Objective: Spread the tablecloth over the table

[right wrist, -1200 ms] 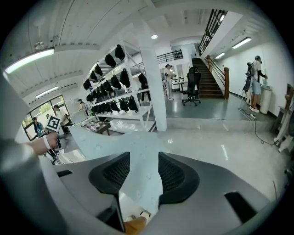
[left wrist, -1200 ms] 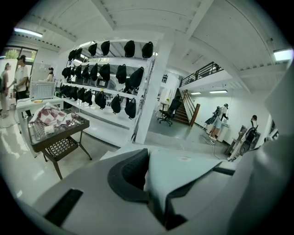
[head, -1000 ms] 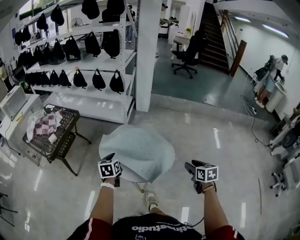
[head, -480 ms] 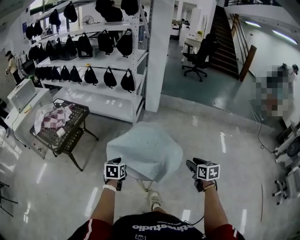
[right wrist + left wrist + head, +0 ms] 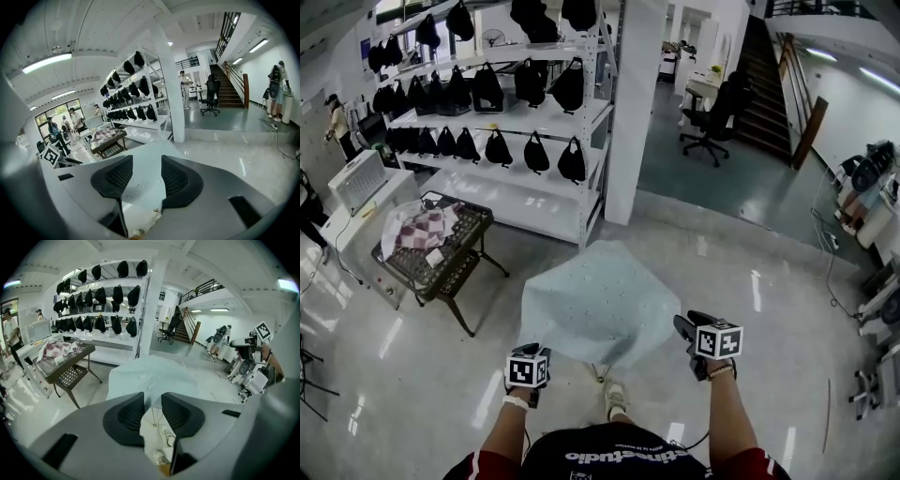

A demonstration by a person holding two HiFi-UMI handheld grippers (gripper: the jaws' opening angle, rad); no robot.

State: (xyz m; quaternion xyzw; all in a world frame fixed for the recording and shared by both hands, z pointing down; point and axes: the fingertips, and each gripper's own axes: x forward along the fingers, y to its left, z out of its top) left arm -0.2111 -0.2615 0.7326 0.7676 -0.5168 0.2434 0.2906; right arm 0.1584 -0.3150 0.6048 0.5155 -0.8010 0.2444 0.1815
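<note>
Pale blue-green fabric tablecloth (image 5: 595, 300) is draped over the thin-legged table (image 5: 154, 417). Left gripper (image 5: 152, 399), at the table's near edge, has just been opening up, nothing between its jaws. Right gripper (image 5: 143, 164) there gapes empty too.

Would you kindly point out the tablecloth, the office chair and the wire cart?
tablecloth (image 5: 595, 300): head view, centre of top.
office chair (image 5: 724, 99): head view, backrest.
wire cart (image 5: 467, 232): head view, bare mesh top.

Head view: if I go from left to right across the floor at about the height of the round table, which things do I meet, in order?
white machine → cart → tablecloth → right gripper
</note>
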